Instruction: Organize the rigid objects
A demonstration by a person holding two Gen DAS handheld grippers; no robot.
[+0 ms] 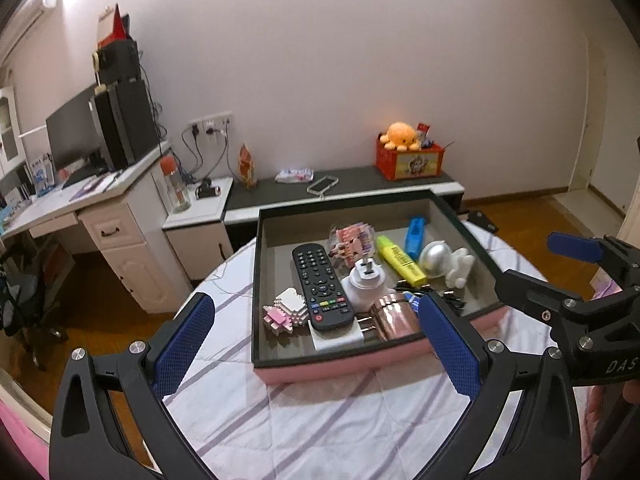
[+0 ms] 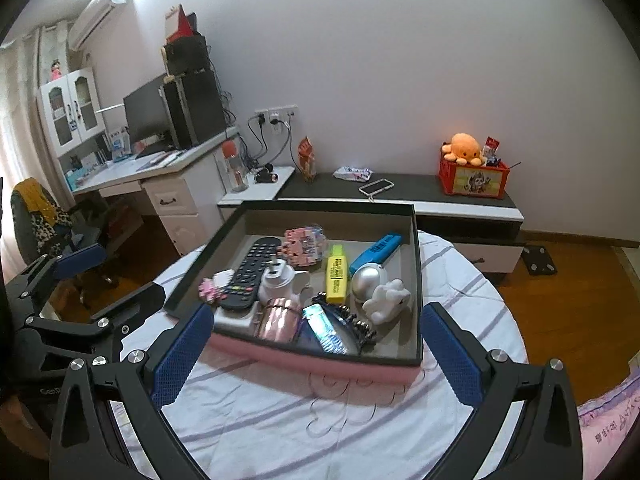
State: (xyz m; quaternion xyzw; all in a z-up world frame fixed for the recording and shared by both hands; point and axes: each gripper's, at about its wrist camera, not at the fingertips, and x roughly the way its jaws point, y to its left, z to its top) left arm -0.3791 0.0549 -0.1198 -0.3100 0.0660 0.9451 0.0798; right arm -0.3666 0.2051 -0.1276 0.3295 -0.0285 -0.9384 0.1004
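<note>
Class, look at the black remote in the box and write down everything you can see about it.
The remote is a long, slim black slab, plastic by its look, lying flat and face up in the left part of the box. Rows of small grey buttons cover it, with a round ring of keys mid-body, four coloured keys below that, and a red button at its near end. Its near end rests on a white block. The white plug lies against its right side, the pink-and-white brick toy at its left. Neither gripper touches it.

orange plush octopus [image 2: 464, 148] in red crate [image 2: 472, 182] | phone [image 2: 376, 186] on bench [image 2: 420, 192]
</note>
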